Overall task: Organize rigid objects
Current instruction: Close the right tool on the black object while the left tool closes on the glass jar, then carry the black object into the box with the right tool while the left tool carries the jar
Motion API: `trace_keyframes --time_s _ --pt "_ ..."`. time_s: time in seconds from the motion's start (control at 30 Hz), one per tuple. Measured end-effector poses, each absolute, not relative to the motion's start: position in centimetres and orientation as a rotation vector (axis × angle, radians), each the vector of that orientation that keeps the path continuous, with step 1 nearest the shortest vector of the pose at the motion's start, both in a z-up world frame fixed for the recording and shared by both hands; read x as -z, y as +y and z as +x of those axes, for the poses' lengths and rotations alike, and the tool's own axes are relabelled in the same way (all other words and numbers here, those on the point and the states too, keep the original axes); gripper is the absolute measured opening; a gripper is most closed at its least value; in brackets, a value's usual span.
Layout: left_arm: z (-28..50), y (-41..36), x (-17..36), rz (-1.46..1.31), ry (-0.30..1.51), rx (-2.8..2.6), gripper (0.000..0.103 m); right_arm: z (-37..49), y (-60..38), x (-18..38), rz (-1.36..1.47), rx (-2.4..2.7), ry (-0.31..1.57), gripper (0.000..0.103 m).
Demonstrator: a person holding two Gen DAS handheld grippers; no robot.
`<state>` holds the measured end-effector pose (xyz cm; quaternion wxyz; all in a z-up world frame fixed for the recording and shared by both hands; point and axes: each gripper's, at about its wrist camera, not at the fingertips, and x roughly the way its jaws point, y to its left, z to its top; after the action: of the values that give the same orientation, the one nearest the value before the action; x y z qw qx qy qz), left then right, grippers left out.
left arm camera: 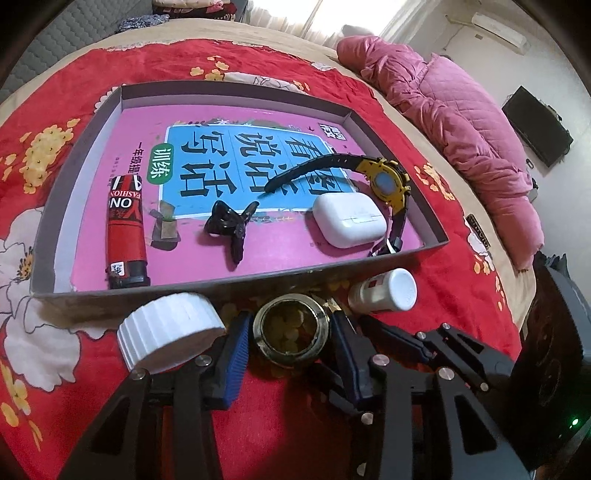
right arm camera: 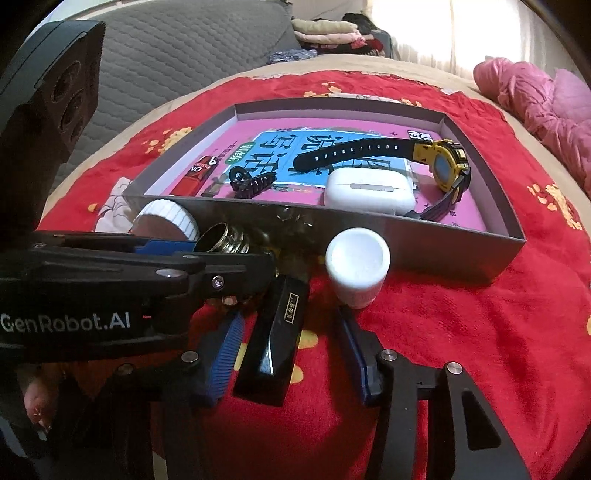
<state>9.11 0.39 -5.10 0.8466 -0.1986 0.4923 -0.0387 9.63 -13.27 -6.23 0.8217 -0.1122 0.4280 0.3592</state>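
left claw [left arm camera: 290, 334] squeezes open jar [left arm camera: 290, 329], mouth up | right claw [right arm camera: 291, 332] loose around black box [right arm camera: 273, 339], long side pointing away

Daylight from blown-out window [left arm camera: 332, 14] behind; foreground dim, shadowed; strong fisheye bending, dark corners; mild softness.

An open jar [left arm camera: 290, 330] is standing beside its white cap [left arm camera: 170, 328], a white bottle [left arm camera: 384, 291] and a black bar [right arm camera: 271, 343] outside the box's [left arm camera: 236, 282] near wall.
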Motion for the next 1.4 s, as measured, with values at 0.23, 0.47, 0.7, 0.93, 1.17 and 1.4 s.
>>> trace_keyframes --time_s 0.23,0.47,0.7,0.93,1.17,1.4 --pt "9.0 0.5 5.2 -0.415 1.033 0.078 0.036 10.1 -13.6 6.2 -0.216 -0.783 0.908 0.028" --pt "8.8 0.5 4.8 -0.407 1.019 0.072 0.036 10.5 -14.3 5.9 -0.168 -0.797 0.921 0.024" --pt "7.8 0.7 3.7 -0.410 0.993 0.072 0.036 10.6 -15.5 5.5 -0.106 -0.809 0.941 0.024" --pt "6.7 0.7 2.1 -0.403 0.960 0.083 0.036 10.4 -17.1 4.3 -0.022 -0.834 0.947 0.024" --pt "5.9 1.0 0.6 -0.391 0.924 0.072 0.036 9.9 -18.6 2.0 0.098 -0.896 0.878 0.024" --pt "5.6 1.2 -0.7 -0.372 0.883 0.058 0.036 9.8 -19.7 -0.1 0.130 -0.891 0.781 0.024"
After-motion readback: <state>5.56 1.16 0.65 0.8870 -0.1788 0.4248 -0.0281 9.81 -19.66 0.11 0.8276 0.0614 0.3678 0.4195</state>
